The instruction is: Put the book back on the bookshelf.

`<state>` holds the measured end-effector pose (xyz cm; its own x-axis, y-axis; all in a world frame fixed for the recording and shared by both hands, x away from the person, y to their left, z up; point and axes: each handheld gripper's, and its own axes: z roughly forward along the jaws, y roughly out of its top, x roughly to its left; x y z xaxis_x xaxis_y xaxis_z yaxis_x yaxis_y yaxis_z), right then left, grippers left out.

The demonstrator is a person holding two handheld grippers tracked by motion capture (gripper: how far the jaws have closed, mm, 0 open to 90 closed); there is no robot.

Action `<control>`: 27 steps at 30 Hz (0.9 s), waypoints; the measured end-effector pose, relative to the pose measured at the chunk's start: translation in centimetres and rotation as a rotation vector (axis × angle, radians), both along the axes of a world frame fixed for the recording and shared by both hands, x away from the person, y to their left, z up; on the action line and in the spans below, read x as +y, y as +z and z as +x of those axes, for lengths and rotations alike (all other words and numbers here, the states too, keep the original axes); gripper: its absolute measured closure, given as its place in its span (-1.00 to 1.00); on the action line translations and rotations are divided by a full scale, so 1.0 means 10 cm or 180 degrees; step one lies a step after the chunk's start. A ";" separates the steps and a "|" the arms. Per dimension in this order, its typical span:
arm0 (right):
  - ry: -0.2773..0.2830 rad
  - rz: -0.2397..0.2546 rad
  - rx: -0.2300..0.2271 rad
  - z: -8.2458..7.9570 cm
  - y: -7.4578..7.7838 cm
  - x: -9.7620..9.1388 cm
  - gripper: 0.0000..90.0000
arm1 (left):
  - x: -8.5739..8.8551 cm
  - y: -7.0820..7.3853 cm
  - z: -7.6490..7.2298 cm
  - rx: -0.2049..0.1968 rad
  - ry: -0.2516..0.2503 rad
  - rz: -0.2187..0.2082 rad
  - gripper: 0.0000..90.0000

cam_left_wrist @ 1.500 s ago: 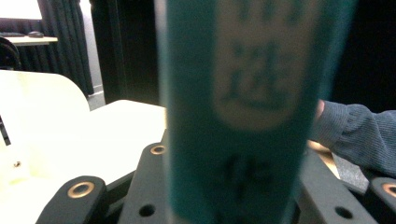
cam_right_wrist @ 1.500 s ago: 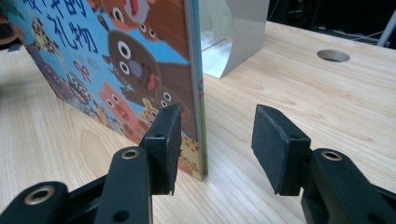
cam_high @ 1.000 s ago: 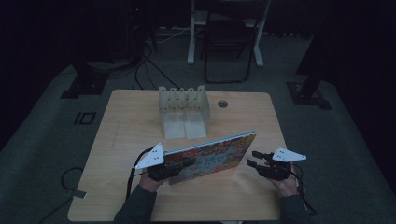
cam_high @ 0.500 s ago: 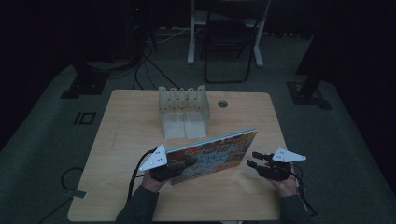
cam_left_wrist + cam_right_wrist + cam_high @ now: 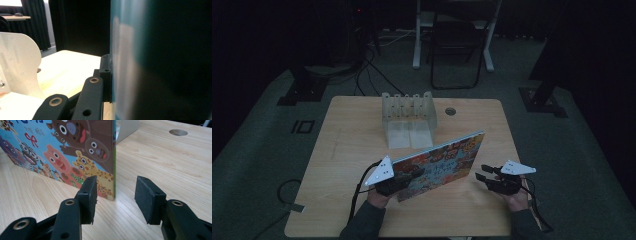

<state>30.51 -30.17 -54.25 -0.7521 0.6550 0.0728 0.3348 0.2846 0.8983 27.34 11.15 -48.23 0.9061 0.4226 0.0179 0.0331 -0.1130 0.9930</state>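
Note:
A colourful picture book [image 5: 447,160] with cartoon animals stands on its long edge across the near half of the wooden table [image 5: 352,130], leaning slightly. My left gripper [image 5: 412,175] grips its left end. Its jaws have just been closing, and the book's cover [image 5: 160,62] presses against the pad [image 5: 105,72]. My right gripper [image 5: 482,172] hovers open just off the book's right end. In the right gripper view, the book's [image 5: 62,150] corner edge stands a little ahead of the gap between the right gripper's [image 5: 116,195] jaws, without touching them.
A clear plastic slotted rack [image 5: 408,107] stands behind the book at the table's middle back. A round cable hole [image 5: 450,111] is to its right, the same hole [image 5: 178,132] showing in the right gripper view. A chair [image 5: 462,45] and floor cables lie beyond the table.
The left gripper has edged slightly right along the book. The book and the right gripper have stayed where they were.

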 end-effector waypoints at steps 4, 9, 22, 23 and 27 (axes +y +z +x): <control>-0.0030 -0.0010 0.0012 0.01 -0.02 -0.01 0.16 | -0.01 0.00 -0.01 0.0013 0.0016 -0.0009 0.79; -0.0062 -0.0042 0.0029 0.01 -0.05 -0.02 0.16 | -0.02 -0.01 -0.01 0.0067 0.0050 -0.0055 0.80; -0.0104 -0.0091 0.0075 0.01 -0.10 -0.01 0.15 | -0.03 0.01 0.01 0.0176 0.0105 -0.0116 0.81; -0.0104 -0.0095 0.0074 0.02 -0.10 -0.01 0.15 | -0.03 0.01 0.02 0.0182 0.0112 -0.0128 0.81; -0.0099 -0.0110 0.0078 0.02 -0.11 -0.01 0.15 | -0.04 0.02 0.01 0.0180 0.0124 -0.0138 0.81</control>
